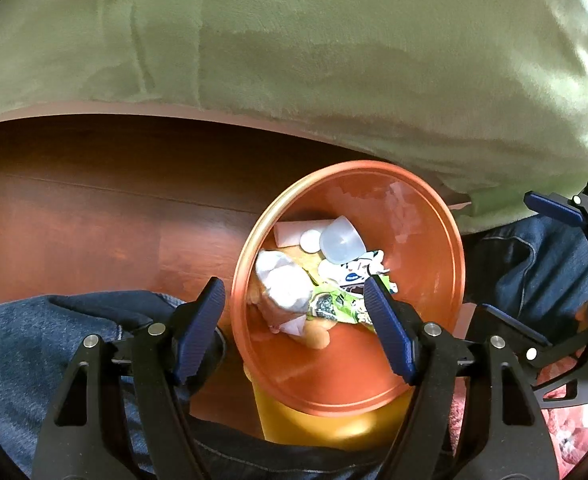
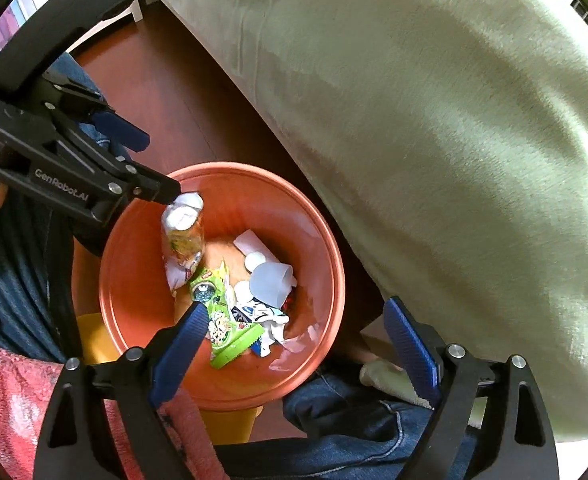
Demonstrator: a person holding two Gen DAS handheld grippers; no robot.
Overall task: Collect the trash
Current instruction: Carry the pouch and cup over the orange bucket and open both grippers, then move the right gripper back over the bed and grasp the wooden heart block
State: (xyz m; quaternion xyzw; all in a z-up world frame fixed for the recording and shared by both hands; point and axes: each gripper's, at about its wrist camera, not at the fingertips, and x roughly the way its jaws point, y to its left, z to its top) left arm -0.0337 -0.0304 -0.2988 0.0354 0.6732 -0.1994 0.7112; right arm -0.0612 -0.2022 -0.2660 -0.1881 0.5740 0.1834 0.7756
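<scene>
Both claws, left claw (image 1: 294, 322) and right claw (image 2: 301, 344), are hanging wide and empty over the orange bin (image 1: 445, 248), wrappers (image 2: 222, 320) lying inside, so I'm judging another piece needs fetching next.

The left gripper (image 2: 150, 168) carries the one clearly readable text, "GenRobot.AI", in pale letters along its black body. A white wrapper (image 1: 353, 276) in the orange bin (image 1: 433, 280) bears a small blue oval logo, too small to read. The green snack packet (image 2: 222, 320) shows large printed characters, blurred and illegible.
</scene>
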